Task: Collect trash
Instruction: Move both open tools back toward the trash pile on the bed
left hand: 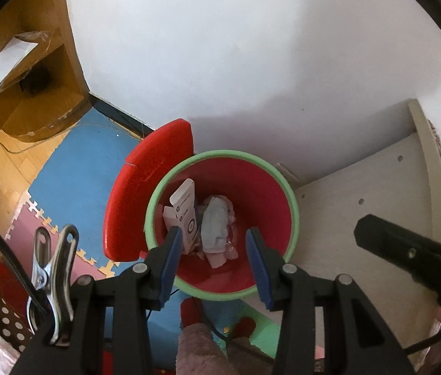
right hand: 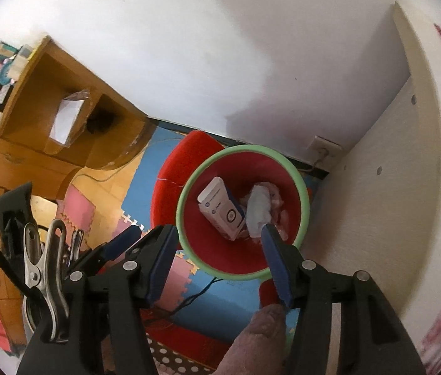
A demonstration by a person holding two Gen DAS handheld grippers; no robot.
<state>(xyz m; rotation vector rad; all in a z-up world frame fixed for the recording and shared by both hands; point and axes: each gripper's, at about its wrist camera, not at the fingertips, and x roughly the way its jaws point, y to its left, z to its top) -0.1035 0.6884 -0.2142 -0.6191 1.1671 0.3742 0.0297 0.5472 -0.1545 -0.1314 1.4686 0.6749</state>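
Presently noted, left to right: red lid (left hand: 145, 187) propped beside green-rimmed red bin (left hand: 295, 215), presumably for access; white carton (left hand: 186, 215) and crumpled tissue (left hand: 215, 228) inside. Left gripper (left hand: 212, 257) and right gripper (right hand: 217, 256) above bin, jaws apart, empty, likely post-drop.

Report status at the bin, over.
Left gripper open, empty, above red bin. Right gripper open, empty. White box and crumpled tissue inside bin. Lid up, nothing blocking.
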